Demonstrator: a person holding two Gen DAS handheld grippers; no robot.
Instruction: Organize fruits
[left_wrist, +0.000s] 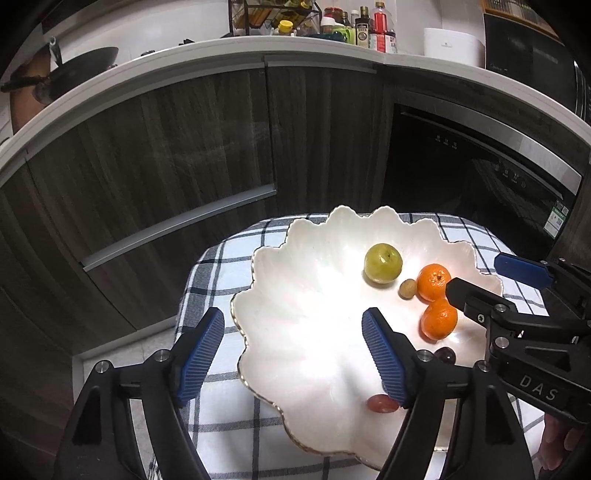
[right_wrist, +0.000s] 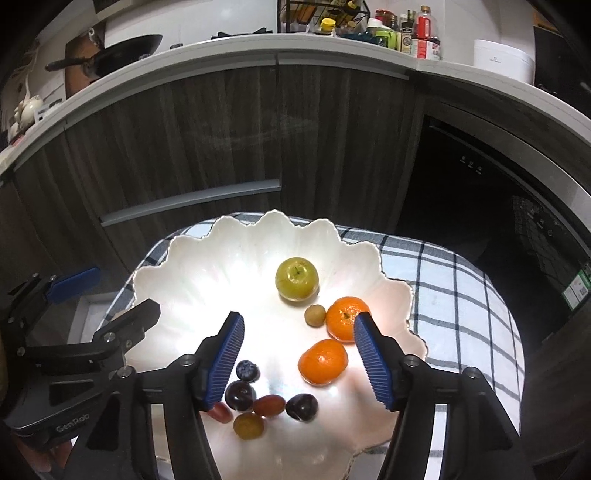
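Where right wrist looks: blueberry, elsewhere unseen.

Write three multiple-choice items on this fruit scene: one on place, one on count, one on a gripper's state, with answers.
1. Where does the green apple lie?
A. on the checked cloth
B. in the white scalloped bowl
C. on the counter

2. How many mandarins are in the bowl?
A. one
B. two
C. four

3. How is the right gripper?
A. open, holding nothing
B. shut on a mandarin
C. shut on the apple

Answers: 1 B, the apple sits on the bowl's white inside. 2 B, one mandarin lies behind the other mandarin. 3 A, its blue pads stand apart, touching no fruit.
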